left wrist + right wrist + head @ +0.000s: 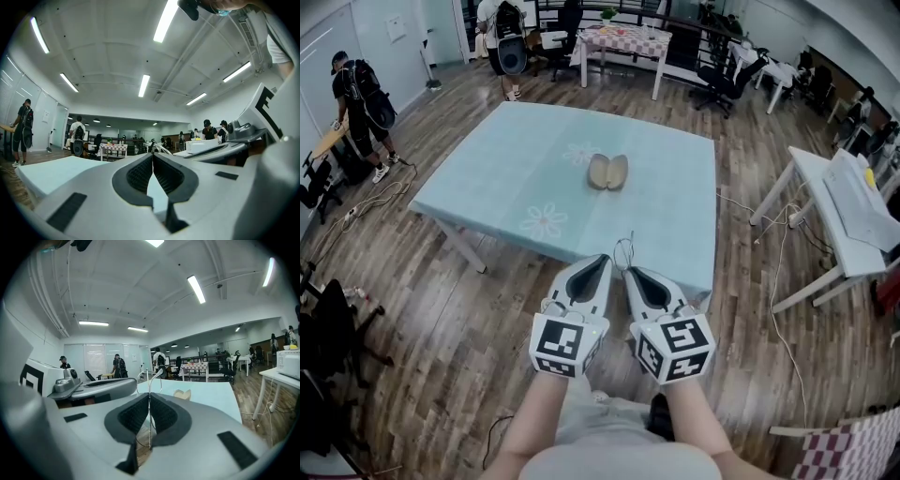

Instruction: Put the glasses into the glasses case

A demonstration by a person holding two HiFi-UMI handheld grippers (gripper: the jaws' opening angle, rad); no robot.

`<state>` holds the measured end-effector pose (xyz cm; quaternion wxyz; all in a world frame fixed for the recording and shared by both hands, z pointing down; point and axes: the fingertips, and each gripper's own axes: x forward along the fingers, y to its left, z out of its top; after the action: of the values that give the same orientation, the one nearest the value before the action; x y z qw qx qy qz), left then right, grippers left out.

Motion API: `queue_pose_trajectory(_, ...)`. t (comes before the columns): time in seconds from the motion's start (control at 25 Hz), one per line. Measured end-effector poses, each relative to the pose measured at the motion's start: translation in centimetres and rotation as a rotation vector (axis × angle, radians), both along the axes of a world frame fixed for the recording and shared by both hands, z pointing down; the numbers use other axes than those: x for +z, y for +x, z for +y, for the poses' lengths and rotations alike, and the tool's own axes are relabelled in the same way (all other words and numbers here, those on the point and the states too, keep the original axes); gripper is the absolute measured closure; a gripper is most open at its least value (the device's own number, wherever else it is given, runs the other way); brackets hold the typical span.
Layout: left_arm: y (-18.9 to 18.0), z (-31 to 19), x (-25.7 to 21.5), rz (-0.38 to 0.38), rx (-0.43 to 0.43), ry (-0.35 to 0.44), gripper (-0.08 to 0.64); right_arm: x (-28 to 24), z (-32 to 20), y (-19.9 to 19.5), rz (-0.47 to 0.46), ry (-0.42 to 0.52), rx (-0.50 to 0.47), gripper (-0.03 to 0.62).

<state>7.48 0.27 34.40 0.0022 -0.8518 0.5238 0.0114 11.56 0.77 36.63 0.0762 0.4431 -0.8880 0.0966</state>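
at the near edge of the table (506, 159), covered in light blue cloth with daisy prints, both grippers sit side by side, tips toward the tabletop. right gripper (149, 397) is clenched on the glasses (149, 385): a thin wire frame runs upright through the line where its pads meet, with a rim loop and a temple sticking up past the tips. head view shows the same glasses (624, 251) as a small wire loop just over the table's front edge, at the right gripper (630, 272) tips. left gripper (153, 155) has its jaws closed together, nothing seen between them; in head view the left gripper (602, 260) is just beside the right one. glasses case (607, 172) lies open mid-table, tan, two halves spread, well apart from both grippers and empty; also seen from the right gripper view (183, 393). wood floor (441, 309) around, people standing in the back.
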Motion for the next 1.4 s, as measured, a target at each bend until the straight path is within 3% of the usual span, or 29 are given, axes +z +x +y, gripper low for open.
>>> queue_pose_trajectory(0.84,-6.3,-14.1,0.5,0.018,0.045,-0.007,0.547,0.2,-12.7,-4.6,0.014,0.008,0.088,0.575)
queue_pose_trajectory(1.4,-9.3,-23.9,1.9,0.021,0.101,-0.043,0.548,2.0,-21.9,-7.4,0.018,-0.042,0.136,0.577)
